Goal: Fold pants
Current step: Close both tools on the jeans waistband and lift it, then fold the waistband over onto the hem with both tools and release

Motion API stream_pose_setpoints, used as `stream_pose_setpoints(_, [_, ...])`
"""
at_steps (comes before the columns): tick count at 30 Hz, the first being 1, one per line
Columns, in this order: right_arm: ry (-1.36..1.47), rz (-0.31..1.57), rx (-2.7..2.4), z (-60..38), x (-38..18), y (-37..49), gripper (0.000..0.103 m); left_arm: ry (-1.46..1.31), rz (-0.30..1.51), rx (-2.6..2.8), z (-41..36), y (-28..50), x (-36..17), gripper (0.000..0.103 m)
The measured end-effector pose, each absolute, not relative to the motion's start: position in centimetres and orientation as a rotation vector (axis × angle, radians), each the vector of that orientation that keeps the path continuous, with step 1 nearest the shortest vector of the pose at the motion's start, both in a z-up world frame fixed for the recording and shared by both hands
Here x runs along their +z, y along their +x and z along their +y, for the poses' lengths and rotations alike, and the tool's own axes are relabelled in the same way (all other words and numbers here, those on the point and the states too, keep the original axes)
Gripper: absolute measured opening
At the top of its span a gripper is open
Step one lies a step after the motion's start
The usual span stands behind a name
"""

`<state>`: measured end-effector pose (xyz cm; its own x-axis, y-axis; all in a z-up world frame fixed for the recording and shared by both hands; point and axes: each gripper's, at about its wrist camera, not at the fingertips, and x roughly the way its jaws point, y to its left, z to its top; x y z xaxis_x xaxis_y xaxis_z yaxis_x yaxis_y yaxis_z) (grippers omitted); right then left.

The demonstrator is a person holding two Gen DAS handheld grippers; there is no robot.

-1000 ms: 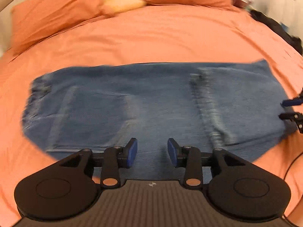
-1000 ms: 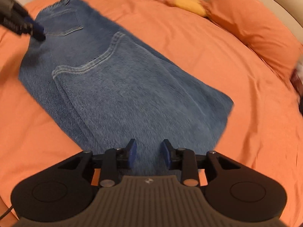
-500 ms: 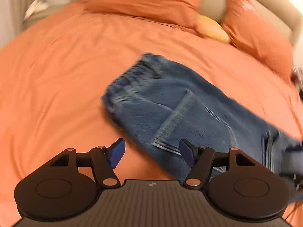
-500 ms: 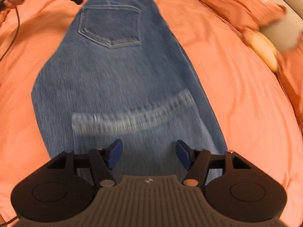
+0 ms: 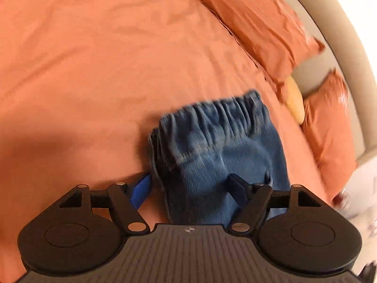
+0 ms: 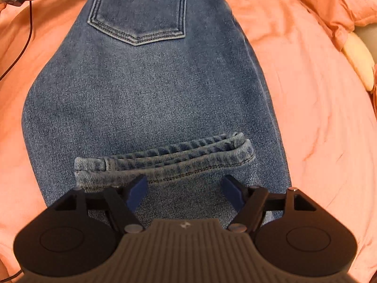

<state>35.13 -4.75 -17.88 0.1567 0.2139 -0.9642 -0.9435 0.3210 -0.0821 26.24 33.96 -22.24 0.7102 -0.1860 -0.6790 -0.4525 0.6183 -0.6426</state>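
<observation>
Jaws wide on both; left gripper (image 5: 190,187) straddles the jeans' (image 5: 219,146) waistband at frame centre; right gripper (image 6: 185,189) spans the hems (image 6: 165,162), lower centre.

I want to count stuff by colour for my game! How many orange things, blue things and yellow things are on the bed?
Orange: 3, the bedspread and two pillows
Blue: 1, the jeans
Yellow: 1, a cushion between the pillows
Total: 5
</observation>
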Motion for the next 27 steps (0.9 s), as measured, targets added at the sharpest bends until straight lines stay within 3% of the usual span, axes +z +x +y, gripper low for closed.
stream_pose_setpoints(8, [-0.817,1.113,1.019,-5.3,-18.7,36.3,0.071,-0.853,0.786,0.181,33.6,27.0,-21.9,0.061])
stream_pose_setpoints(12, [-0.798,1.117,1.025,-6.1,-18.6,36.7,0.071,-0.818,0.766,0.159,33.3,26.5,-20.5,0.054])
stream_pose_setpoints(17, [-0.788,1.087,1.013,-6.7,-18.3,36.2,0.071,-0.764,0.715,0.106,32.2,26.1,-16.7,0.041])
stream_pose_setpoints(22, [-0.748,1.06,0.988,-7.6,-17.7,35.7,0.07,-0.616,0.66,0.037,28.1,26.0,-10.6,0.037])
stream_pose_setpoints(24, [-0.715,1.043,0.968,-8.3,-17.0,35.4,0.067,-0.538,0.634,0.007,25.8,25.8,-7.9,0.037])
stream_pose_setpoints(26, [-0.644,1.038,0.939,-9.5,-16.0,35.2,0.052,-0.467,0.613,-0.018,23.2,25.4,-5.4,0.037])
stream_pose_setpoints(27, [-0.595,1.033,0.917,-10.4,-15.3,35.1,0.051,-0.433,0.605,-0.03,21.9,25.1,-4.3,0.037])
